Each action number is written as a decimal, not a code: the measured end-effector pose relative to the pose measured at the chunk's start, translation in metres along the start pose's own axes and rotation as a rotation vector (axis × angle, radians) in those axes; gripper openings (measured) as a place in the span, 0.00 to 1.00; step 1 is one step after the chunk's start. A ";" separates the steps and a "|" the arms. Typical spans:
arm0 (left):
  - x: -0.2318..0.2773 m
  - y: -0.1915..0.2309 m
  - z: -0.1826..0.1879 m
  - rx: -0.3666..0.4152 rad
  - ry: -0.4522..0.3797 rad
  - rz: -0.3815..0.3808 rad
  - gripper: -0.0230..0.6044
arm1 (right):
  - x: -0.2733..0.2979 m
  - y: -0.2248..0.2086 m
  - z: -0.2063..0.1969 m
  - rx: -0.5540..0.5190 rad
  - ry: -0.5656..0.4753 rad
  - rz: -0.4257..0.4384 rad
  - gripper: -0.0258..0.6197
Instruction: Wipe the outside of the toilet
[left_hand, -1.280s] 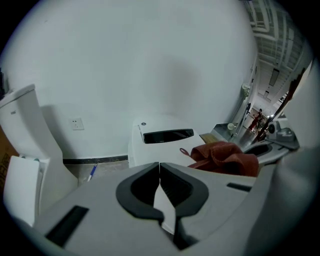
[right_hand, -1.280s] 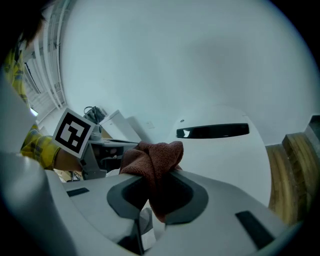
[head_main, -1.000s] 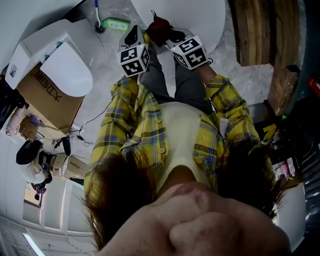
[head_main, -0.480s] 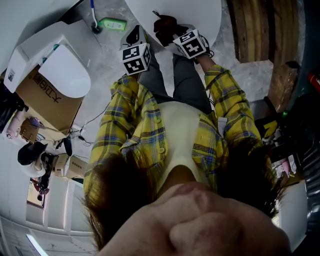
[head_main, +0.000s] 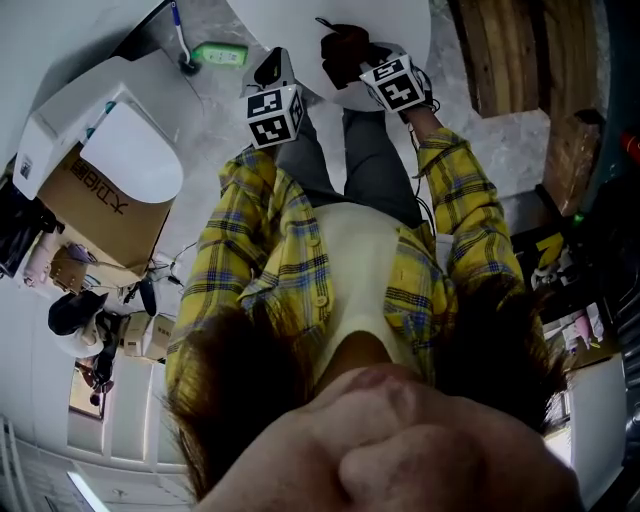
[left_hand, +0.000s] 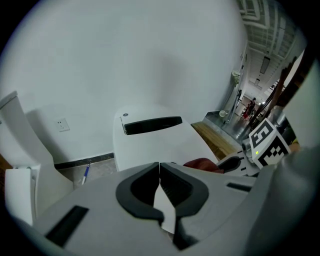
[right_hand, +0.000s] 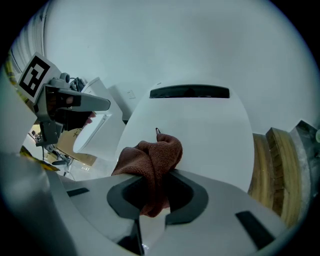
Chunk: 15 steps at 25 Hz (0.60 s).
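While left tool sits closed, right tool clamps cloth at edge of toilet.

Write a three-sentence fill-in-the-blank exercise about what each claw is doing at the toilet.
1. The right claw is shut on a reddish-brown ____.
2. The left claw is ____, with nothing between its jaws.
3. The toilet in front of both claws is ____ in colour.
Missing words: cloth; shut; white.
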<state>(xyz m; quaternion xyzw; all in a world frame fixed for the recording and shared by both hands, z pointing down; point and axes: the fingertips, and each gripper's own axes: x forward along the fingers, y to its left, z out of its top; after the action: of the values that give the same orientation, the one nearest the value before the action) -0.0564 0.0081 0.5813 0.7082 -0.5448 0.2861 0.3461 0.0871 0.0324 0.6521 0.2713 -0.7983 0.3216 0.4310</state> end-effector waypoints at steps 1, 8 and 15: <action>0.001 -0.003 0.001 0.006 0.002 -0.005 0.05 | -0.004 -0.005 0.001 -0.008 -0.008 -0.008 0.16; 0.010 -0.022 0.003 0.050 0.020 -0.033 0.05 | -0.019 -0.048 -0.029 0.014 0.029 -0.087 0.16; 0.015 -0.036 0.007 0.081 0.028 -0.056 0.05 | -0.037 -0.090 -0.040 0.031 0.022 -0.162 0.16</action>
<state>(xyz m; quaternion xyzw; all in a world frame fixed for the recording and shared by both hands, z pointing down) -0.0180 0.0000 0.5828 0.7324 -0.5080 0.3080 0.3328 0.1891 0.0100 0.6619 0.3383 -0.7638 0.3008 0.4600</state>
